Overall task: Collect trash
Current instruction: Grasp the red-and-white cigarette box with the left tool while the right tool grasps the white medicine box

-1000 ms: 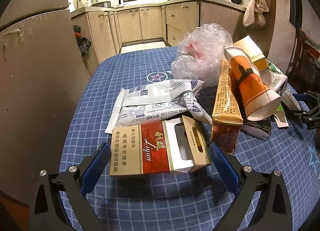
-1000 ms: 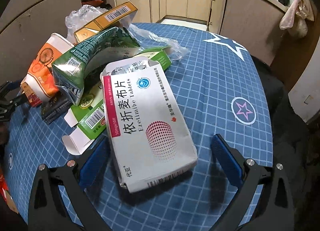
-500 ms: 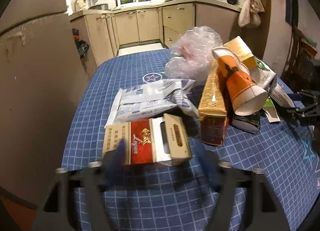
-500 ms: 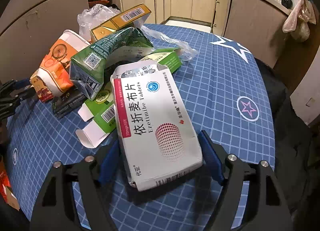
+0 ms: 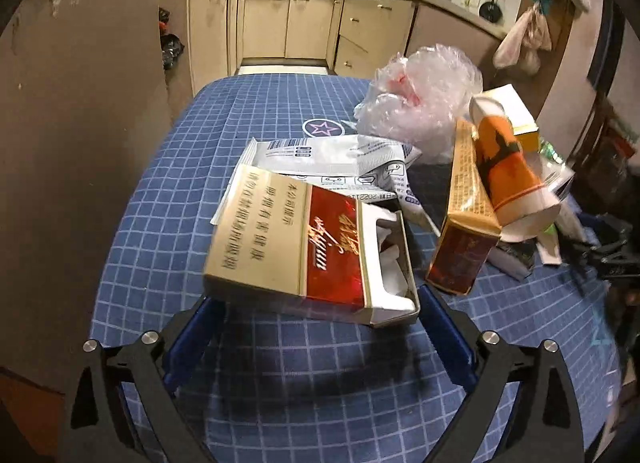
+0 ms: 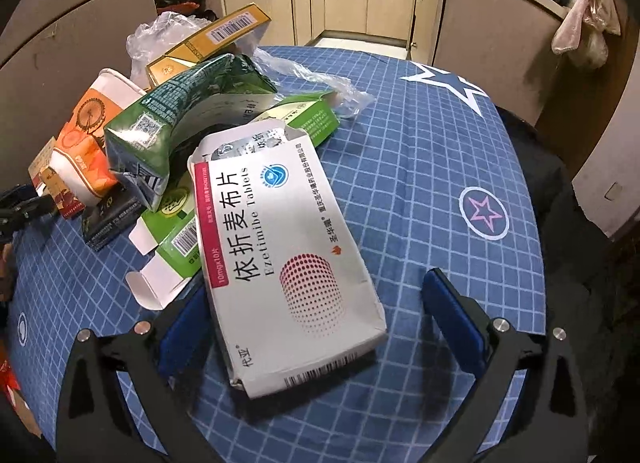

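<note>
**Trash on the blue table: two boxes framed, neither gripped**

Trash sits heaped on the checked blue tablecloth. On the left, the left gripper brackets the red-and-gold cigarette box; its jaws are opening, the box lies tilted between them, and whether the blue pads press its ends cannot be told for sure. The box's flap gapes, so I judge a squeeze could crush it or let it pivot out. A white foil packet lies just behind it and an orange paper cup leans on a gold carton to its right; a careless lift may drag or topple these.

On the right, the right gripper is opening too, its right pad clearly apart from the white tablet box. That box overlaps a flattened green carton, which may come along or slide off the table.
</note>
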Action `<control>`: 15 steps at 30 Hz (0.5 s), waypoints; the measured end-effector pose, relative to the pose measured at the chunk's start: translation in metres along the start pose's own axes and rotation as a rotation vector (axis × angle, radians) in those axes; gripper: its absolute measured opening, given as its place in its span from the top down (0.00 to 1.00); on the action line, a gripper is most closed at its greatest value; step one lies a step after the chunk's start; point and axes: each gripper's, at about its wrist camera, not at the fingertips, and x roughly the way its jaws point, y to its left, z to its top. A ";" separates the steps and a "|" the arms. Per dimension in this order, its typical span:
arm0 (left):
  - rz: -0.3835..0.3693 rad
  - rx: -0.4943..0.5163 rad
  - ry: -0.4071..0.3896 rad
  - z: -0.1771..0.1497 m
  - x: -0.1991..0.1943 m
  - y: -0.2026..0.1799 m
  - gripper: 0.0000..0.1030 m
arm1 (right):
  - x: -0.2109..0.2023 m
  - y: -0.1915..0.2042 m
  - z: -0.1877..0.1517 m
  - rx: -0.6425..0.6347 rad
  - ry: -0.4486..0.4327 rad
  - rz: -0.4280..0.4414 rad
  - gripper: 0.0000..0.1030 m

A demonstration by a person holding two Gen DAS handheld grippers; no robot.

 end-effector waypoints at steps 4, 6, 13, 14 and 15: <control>0.034 0.039 -0.002 0.000 0.000 -0.008 0.28 | 0.002 0.001 0.001 -0.030 -0.002 0.014 0.05; 0.041 0.049 -0.002 0.000 0.000 -0.012 0.29 | 0.001 0.005 0.000 -0.047 -0.007 0.007 0.05; 0.015 -0.010 -0.025 -0.006 -0.009 0.000 0.70 | -0.008 0.016 -0.004 -0.052 -0.033 0.033 0.31; 0.011 -0.017 -0.024 -0.008 -0.011 0.003 0.72 | -0.009 0.018 -0.005 -0.050 -0.034 0.032 0.32; 0.003 -0.021 -0.022 -0.010 -0.013 0.004 0.74 | -0.011 0.019 -0.007 -0.048 -0.035 0.032 0.32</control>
